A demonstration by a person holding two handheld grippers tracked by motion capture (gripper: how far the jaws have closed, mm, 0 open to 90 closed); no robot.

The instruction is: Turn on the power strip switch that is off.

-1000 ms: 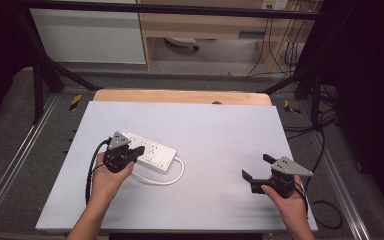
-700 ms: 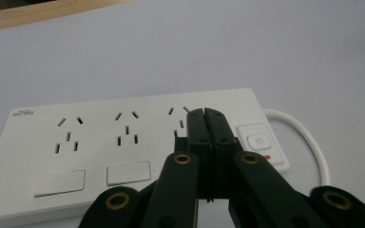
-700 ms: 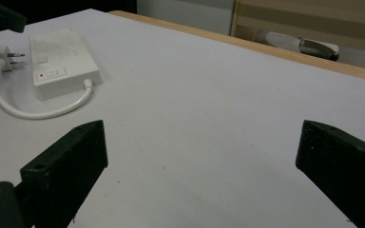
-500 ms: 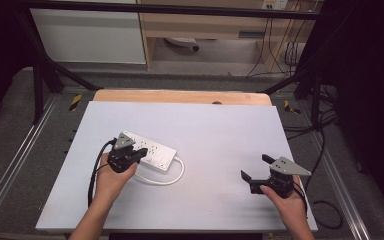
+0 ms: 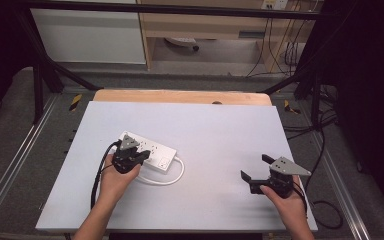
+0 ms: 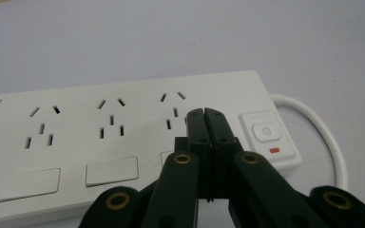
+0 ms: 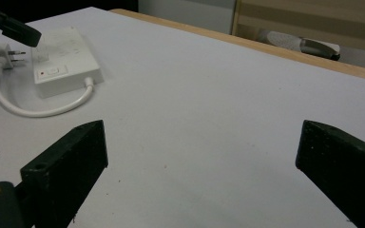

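Seen from the high view, a person's two forearms reach up from the near edge of a white table (image 5: 220,125), the left hand (image 5: 114,180) holding the left gripper (image 5: 139,156) over a white power strip (image 5: 155,152) at the table's left-centre, its white cord (image 5: 172,177) looping beside it. The right hand (image 5: 285,200) rests near the front right corner, the right gripper (image 5: 254,167) pointing leftward, well apart from the strip. In the left gripper view, the black jaws are pressed together with nothing between them, tips over the strip (image 6: 123,128) just beside its power switch (image 6: 265,132) (a red mark below it). In the right gripper view, the jaws stand wide apart over bare table, the strip (image 7: 62,64) and its plug (image 7: 4,51) far off.
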